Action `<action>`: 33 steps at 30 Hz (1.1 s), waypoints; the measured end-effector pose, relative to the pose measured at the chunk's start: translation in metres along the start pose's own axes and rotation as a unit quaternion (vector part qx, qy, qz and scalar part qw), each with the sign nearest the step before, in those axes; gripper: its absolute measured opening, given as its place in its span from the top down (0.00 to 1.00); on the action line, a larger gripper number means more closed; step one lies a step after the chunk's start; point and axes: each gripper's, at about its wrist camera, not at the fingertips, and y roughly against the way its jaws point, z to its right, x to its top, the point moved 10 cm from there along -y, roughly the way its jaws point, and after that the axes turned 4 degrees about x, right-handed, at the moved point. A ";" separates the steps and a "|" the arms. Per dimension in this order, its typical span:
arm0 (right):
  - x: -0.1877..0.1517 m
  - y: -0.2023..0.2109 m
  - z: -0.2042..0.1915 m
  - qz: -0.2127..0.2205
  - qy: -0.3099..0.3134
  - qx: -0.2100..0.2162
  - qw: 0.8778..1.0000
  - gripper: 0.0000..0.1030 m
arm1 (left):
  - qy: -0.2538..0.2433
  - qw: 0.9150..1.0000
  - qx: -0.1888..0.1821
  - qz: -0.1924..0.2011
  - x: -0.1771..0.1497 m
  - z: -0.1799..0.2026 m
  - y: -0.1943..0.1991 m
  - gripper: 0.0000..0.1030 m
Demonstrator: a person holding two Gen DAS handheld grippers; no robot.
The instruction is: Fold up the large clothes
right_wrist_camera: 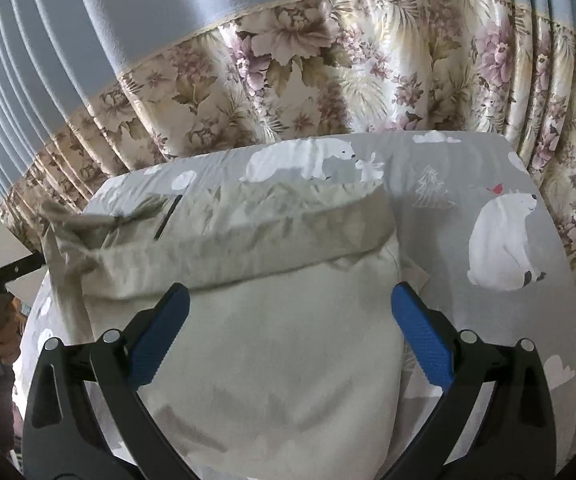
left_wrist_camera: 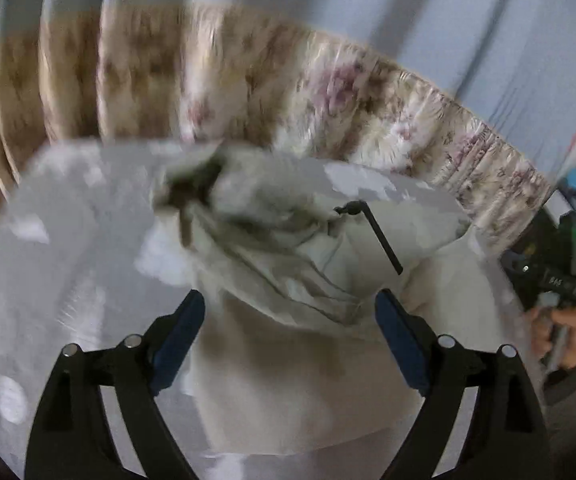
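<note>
Garment (right_wrist_camera: 272,344), cream, part-folded, lies on grey bear-print sheet (right_wrist_camera: 488,168). Left gripper (left_wrist_camera: 290,312) jaws wide, empty, above it. Right gripper (right_wrist_camera: 290,308) likewise wide, nothing held.

A grey surface (right_wrist_camera: 448,168) covered in a sheet printed with white polar bears carries a pale beige garment (right_wrist_camera: 272,340), partly folded, with a dark drawstring (right_wrist_camera: 167,217) lying on its bunched top edge.
</note>
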 end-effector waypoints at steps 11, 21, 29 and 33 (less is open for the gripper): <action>-0.021 -0.048 -0.041 -0.062 0.075 -0.019 0.995 0.03 | -0.195 0.975 0.088 -0.062 -0.024 0.027 -0.079 0.11; 0.002 -0.107 -0.012 -0.068 0.063 -0.089 0.992 0.03 | -0.165 0.977 0.128 -0.041 0.026 0.023 -0.139 0.09; 0.032 -0.123 0.050 -0.050 -0.002 -0.130 0.990 0.03 | -0.138 0.977 0.155 -0.048 0.051 0.013 -0.176 0.09; 0.037 -0.114 0.082 -0.024 -0.026 -0.185 0.982 0.03 | -0.129 0.979 0.153 -0.043 0.051 0.007 -0.177 0.09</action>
